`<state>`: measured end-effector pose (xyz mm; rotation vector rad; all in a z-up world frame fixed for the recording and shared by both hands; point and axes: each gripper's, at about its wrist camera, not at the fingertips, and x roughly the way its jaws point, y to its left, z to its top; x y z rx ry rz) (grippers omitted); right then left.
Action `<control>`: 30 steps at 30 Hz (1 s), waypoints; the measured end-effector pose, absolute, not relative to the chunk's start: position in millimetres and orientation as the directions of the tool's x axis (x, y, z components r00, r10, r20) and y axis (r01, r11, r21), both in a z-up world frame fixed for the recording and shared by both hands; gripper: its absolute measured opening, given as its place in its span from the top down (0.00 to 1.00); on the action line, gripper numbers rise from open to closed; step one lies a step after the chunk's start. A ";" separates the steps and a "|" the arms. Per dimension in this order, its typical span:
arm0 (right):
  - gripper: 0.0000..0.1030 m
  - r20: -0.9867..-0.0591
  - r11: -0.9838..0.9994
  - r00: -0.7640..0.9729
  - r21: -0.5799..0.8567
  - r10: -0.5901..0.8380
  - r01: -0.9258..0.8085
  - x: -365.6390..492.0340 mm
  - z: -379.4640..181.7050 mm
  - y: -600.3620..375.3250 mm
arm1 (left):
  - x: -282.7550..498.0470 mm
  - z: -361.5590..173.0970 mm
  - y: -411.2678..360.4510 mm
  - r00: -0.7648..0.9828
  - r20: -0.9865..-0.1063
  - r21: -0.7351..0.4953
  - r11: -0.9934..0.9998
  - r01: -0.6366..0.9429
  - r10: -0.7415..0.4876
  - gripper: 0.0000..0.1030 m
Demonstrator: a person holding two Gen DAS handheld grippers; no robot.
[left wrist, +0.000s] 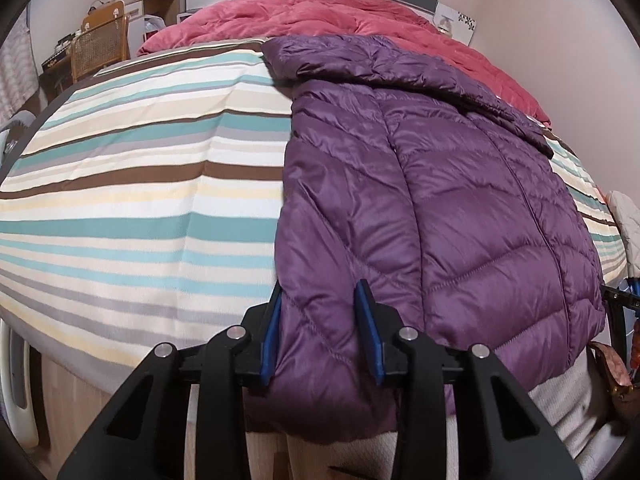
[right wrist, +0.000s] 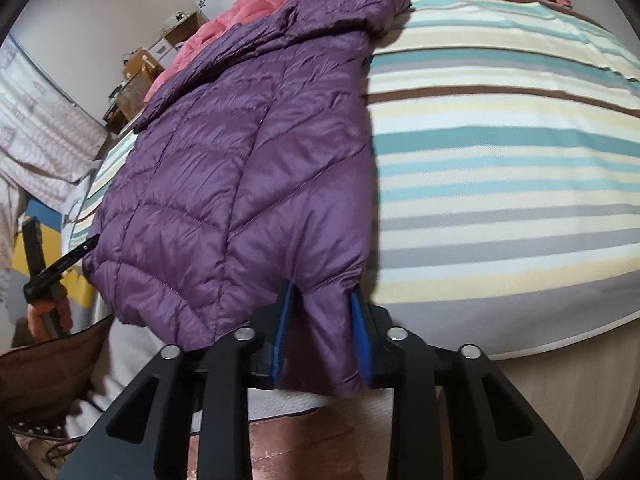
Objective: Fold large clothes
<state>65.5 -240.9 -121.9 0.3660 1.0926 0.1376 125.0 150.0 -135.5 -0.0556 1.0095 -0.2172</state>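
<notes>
Purple jacket (left wrist: pixel 440 200) hem between both grippers' fingers.

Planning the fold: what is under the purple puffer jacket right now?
The purple puffer jacket lies on the striped bedsheet; its hem hangs over the bed's edge, between each gripper's fingers. Whatever sits directly beneath its body is covered.

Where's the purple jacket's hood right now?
The hood lies at the far end of the purple jacket, on the striped bedsheet against the red quilt; the left gripper and right gripper pinch the near hem.
</notes>
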 end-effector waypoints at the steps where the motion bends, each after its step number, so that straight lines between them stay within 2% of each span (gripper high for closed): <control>1: 0.83 -0.841 0.933 0.459 0.354 0.286 0.066 65.3 -122.0 -239.9 | 123.4 -135.1 148.8 0.510 -0.836 -0.139 0.977 0.161 -0.203 0.69; 2: 0.87 -0.837 0.928 0.458 0.366 0.300 0.062 66.0 -121.7 -239.9 | 122.2 -134.7 148.2 0.510 -0.836 -0.131 0.977 0.169 -0.200 0.82; 3: 0.92 -0.830 0.922 0.460 0.382 0.314 0.059 66.3 -120.8 -240.2 | 120.4 -133.6 146.7 0.507 -0.836 -0.133 0.974 0.183 -0.209 0.90; 6: 0.95 -0.814 0.918 0.478 0.395 0.329 0.040 66.3 -113.8 -239.8 | 116.0 -127.3 143.5 0.508 -0.832 -0.137 0.970 0.203 -0.224 0.95; 17: 0.95 -0.702 0.880 0.595 0.474 0.390 -0.018 87.0 -59.8 -253.7 | 129.3 -73.1 151.6 0.598 -0.734 -0.255 0.947 0.198 -0.322 0.96; 30: 0.95 -0.623 0.855 0.677 0.519 0.392 -0.017 161.6 -18.7 -273.6 | 207.5 -33.1 146.8 0.652 -0.666 -0.336 0.926 0.171 -0.362 0.96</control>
